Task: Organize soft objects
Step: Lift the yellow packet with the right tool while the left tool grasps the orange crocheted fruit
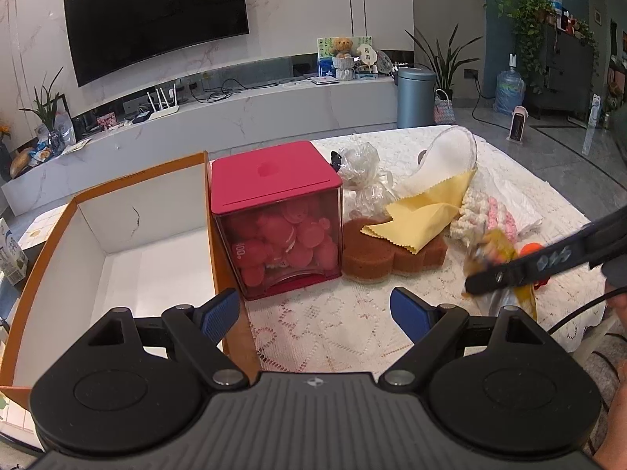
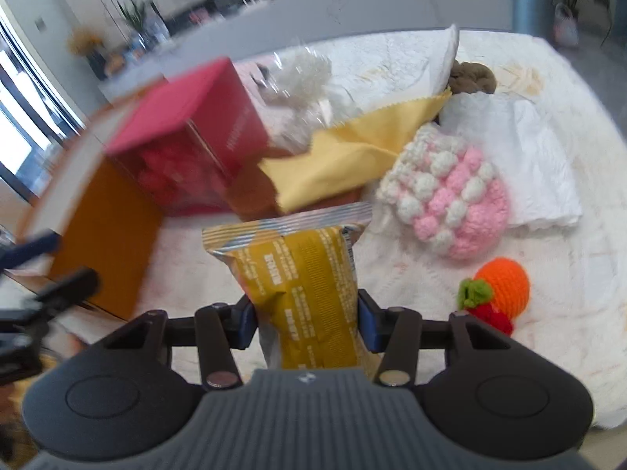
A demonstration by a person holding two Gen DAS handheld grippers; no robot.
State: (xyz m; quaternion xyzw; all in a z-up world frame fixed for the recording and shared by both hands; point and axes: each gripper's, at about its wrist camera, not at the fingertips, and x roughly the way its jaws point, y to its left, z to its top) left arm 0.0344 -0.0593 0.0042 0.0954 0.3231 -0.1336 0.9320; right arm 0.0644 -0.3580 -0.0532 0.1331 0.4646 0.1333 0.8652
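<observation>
1. Yellow snack packet (image 2: 309, 286) noted: mustard-coloured foil with a silver-striped crimped end and dark print, creased and puffy, seen lengthwise in the right wrist view.
2. Packet found pinched at its sides between the blue pads of the right tongs (image 2: 307, 329), lifted clear of the surface (image 2: 548, 313); crimped end pointing away from the camera.
3. Same packet (image 1: 490, 250) seen blurred in the left wrist view, with the right tongs (image 1: 476, 284) at the right edge.
4. Left tongs (image 1: 315, 315) observed spread wide, nothing between the blue pads (image 1: 219, 313), poised above the surface near the box edge.
5. White lace cloth (image 1: 333, 333) recorded covering the surface.
6. Orange cardboard box (image 1: 117, 243) with white interior located at the left, open-topped, no contents visible.
7. Red-lidded container (image 1: 274, 215) standing just beside the box wall, holding round red items behind a clear front.
8. Brown sponge (image 1: 372, 254) lying right of the container, partly covered by a yellow cloth (image 1: 423, 215).
9. Pink-and-white crocheted piece (image 2: 446, 192) lying beside the yellow cloth, on folded white fabric (image 2: 540, 164).
10. Orange crocheted fruit (image 2: 503, 284) with green and red parts lying near the right tongs, apart from the packet.
11. Crumpled clear plastic wrap (image 1: 362, 172) and a tipped clear glass (image 1: 454, 152) sitting behind the sponge.
</observation>
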